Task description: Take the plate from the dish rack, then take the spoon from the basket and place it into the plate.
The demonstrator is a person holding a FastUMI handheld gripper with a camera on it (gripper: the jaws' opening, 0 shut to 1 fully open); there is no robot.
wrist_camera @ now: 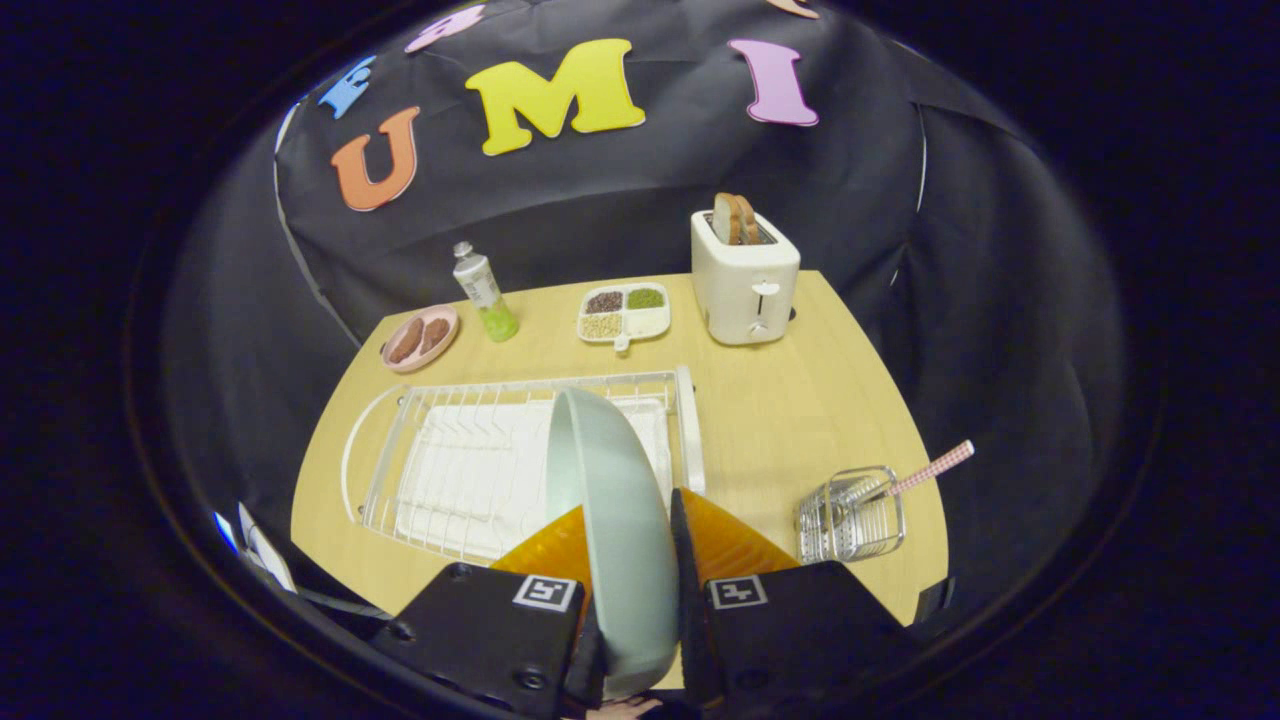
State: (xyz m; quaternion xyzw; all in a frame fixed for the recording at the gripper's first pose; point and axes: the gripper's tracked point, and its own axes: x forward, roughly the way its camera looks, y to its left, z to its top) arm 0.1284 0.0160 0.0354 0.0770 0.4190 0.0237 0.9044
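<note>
Gripping a pale green plate [620, 520] on edge between both orange fingers [725, 535], the hand-held gripper [628, 540] holds it upright over the near corner of the white dish rack [470, 460] on the table [790, 400]. The spoon [925, 472], with its checked handle, leans out of the wire basket [850, 515] to the right.

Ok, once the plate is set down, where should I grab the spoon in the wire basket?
Take the spoon by its checked handle, which sticks up and out over the wire basket rim, leaning away from the dish rack. Probably come from above, fingers astride the handle. For now the hand-held gripper is shut on the plate.
</note>
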